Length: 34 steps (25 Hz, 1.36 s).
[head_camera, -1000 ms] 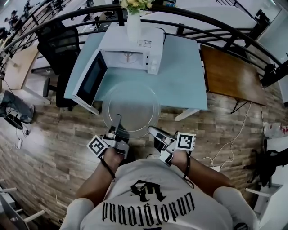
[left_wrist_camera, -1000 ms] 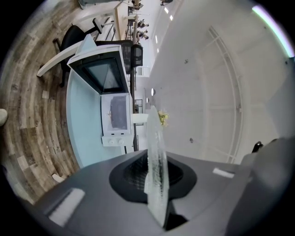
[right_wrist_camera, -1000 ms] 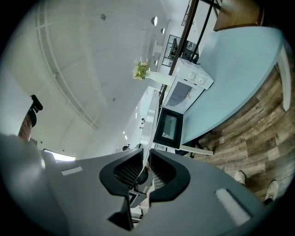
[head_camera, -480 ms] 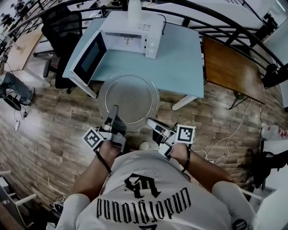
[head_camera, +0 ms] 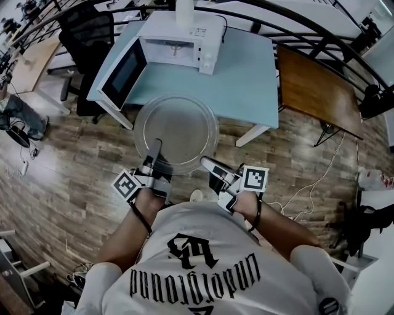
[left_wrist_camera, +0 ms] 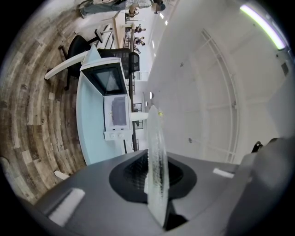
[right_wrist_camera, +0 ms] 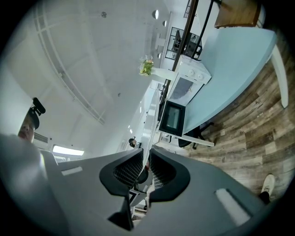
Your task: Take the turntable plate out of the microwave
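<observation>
The round clear glass turntable plate [head_camera: 176, 129] is held level in front of me, above the near edge of the light-blue table [head_camera: 246, 86] and the wood floor. My left gripper [head_camera: 157, 145] is shut on the plate's near-left rim. In the left gripper view the plate [left_wrist_camera: 155, 138] stands edge-on between the pads of that gripper [left_wrist_camera: 156, 177]. My right gripper [head_camera: 205, 162] grips the near-right rim. Its pads [right_wrist_camera: 162, 171] stand almost together on a thin pale edge. The white microwave [head_camera: 181, 43] stands at the table's far side, its door [head_camera: 123, 74] swung open to the left.
A brown wooden table [head_camera: 314, 92] stands to the right. A black office chair [head_camera: 83, 27] is at the far left. A dark curved railing [head_camera: 308, 27] arcs behind the tables. A white vase [head_camera: 183, 11] sits on the microwave, and cables [head_camera: 311, 197] lie on the floor at right.
Both grippers have drawn the plate back from the microwave toward me. Most of that shift came early, and in the last half second the plate barely moves.
</observation>
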{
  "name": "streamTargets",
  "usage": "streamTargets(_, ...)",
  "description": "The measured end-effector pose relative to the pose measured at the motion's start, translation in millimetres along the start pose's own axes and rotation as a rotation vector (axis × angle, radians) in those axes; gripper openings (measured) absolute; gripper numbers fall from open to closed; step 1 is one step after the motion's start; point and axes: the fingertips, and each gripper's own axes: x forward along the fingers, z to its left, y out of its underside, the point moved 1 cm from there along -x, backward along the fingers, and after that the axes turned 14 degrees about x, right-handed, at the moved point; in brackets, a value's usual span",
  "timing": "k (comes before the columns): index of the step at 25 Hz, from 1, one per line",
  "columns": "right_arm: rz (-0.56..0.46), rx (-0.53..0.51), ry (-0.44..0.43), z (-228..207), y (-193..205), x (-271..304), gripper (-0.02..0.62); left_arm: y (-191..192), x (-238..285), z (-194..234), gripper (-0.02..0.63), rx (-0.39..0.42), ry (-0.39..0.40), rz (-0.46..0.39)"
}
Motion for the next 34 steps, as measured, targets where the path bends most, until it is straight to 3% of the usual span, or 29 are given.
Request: streamTargets(34,-0.026,0.022,-0.026,4.7,1.5,-11.9,0.043,9.9,2.4,-7.8,0.075,-0.019,0.008,0.016)
